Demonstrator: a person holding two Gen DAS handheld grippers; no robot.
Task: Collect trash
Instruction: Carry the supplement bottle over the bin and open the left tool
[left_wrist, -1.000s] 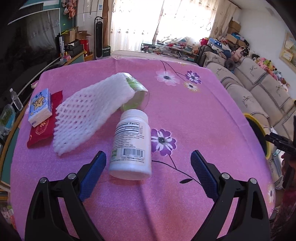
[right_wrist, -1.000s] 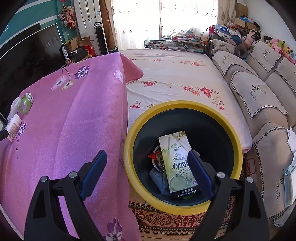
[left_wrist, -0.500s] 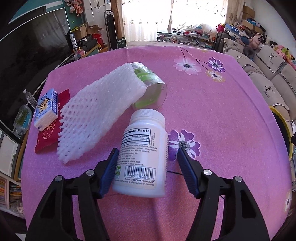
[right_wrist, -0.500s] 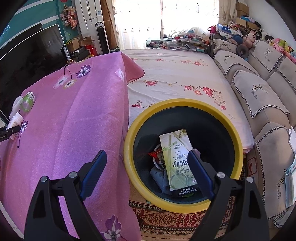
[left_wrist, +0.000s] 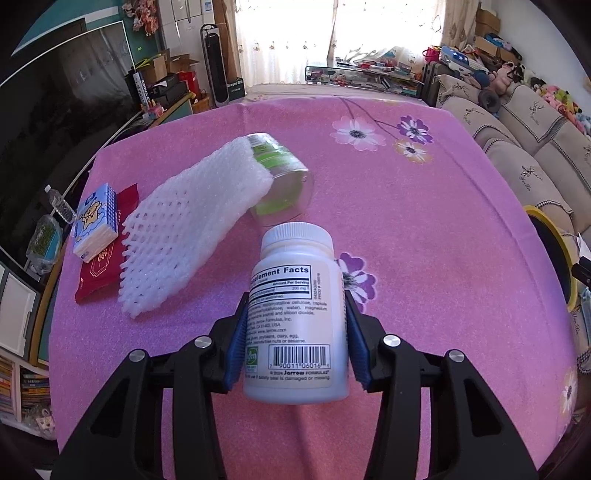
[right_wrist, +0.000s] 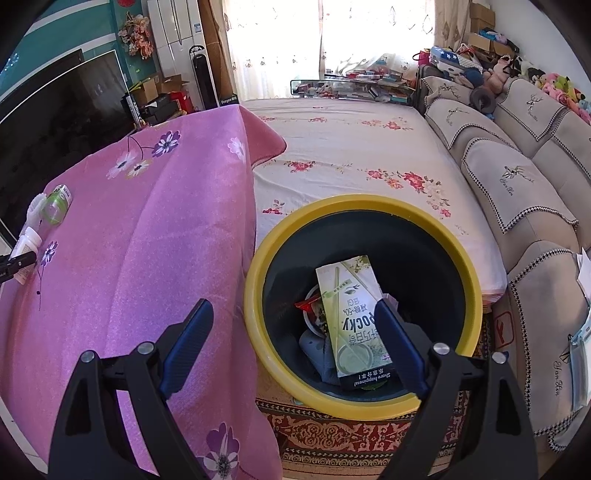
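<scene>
A: Where is the supplement bottle?
B: Lying on the pink tablecloth. The left gripper has just been closing; both pads press its sides.
A: The right gripper?
B: Jaws wide apart, empty, above the yellow-rimmed bin.

The left wrist camera sits just behind the left gripper, angled steeply down, very close on the supplement bottle and the pink tablecloth ahead. The right wrist camera looks steeply down past the right gripper into the yellow-rimmed bin. Both views share tablecloth, bottle, bin rim and sofa.
</scene>
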